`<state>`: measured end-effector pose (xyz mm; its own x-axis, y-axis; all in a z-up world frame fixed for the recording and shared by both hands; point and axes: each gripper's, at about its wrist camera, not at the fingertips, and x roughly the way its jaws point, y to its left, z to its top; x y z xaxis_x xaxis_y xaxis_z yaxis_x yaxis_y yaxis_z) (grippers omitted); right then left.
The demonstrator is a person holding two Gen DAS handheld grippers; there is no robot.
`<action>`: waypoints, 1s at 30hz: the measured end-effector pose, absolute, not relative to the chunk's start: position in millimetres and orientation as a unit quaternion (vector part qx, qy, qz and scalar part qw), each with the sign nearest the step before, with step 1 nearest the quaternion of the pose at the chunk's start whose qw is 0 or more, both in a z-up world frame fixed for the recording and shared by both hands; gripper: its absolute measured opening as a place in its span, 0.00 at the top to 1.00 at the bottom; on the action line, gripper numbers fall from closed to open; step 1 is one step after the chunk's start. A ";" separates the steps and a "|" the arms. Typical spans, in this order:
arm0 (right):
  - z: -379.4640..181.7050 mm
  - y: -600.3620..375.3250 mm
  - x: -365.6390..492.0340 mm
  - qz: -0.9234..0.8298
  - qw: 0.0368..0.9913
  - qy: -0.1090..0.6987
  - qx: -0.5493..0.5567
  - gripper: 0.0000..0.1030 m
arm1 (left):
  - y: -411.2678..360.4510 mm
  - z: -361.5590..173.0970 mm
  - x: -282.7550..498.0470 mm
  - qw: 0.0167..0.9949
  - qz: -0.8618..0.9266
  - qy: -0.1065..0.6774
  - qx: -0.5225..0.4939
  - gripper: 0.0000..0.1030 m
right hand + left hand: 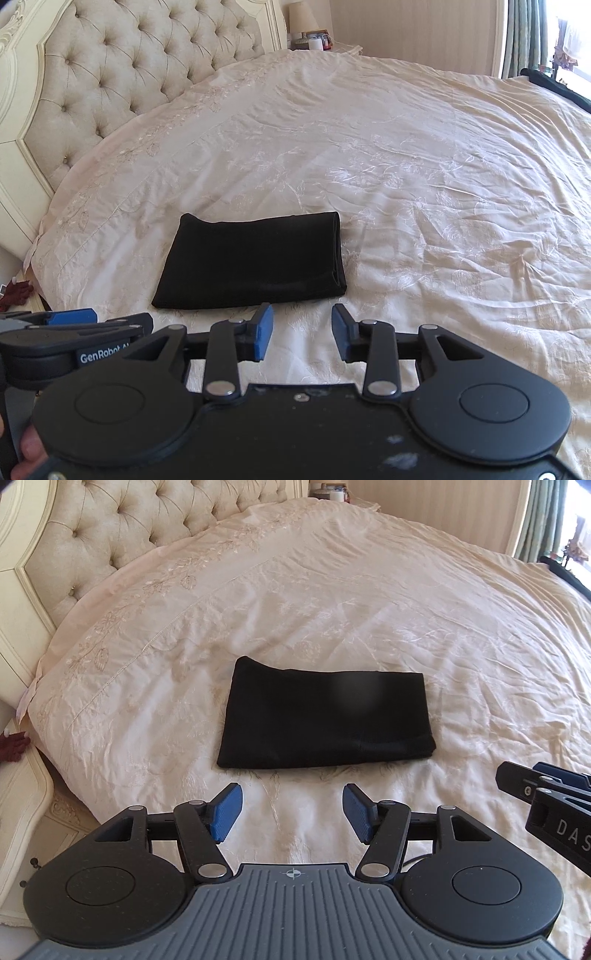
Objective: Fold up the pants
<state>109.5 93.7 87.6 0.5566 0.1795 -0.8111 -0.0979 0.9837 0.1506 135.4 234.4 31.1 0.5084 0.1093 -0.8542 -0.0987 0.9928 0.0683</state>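
Black pants (325,720) folded into flat rectangle on cream bedspread (406,609); left gripper (291,818) and right gripper (302,330) both released, empty, near pants, not touching.

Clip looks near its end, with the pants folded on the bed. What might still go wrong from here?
1. The black pants lie as a compact stack; nudging them with either open tool, left or right, may skew the layers.
2. The bedspread is wrinkled and soft, so pressing near the stack could tilt it.
3. The left corner bulges and might spring open.
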 end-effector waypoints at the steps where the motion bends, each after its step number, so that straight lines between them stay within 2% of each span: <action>1: 88.8 97.0 113.6 0.078 0.881 0.464 0.042 0.63 | 237.8 31.7 139.4 0.868 0.059 0.492 0.002 0.43; 14: 88.9 143.2 159.1 0.071 0.875 0.479 0.023 0.62 | 267.1 25.7 184.8 0.855 0.057 0.516 -0.002 0.43; 30: 72.1 155.7 185.9 0.038 0.855 0.515 0.036 0.61 | 276.8 1.7 213.0 0.825 0.025 0.564 0.004 0.43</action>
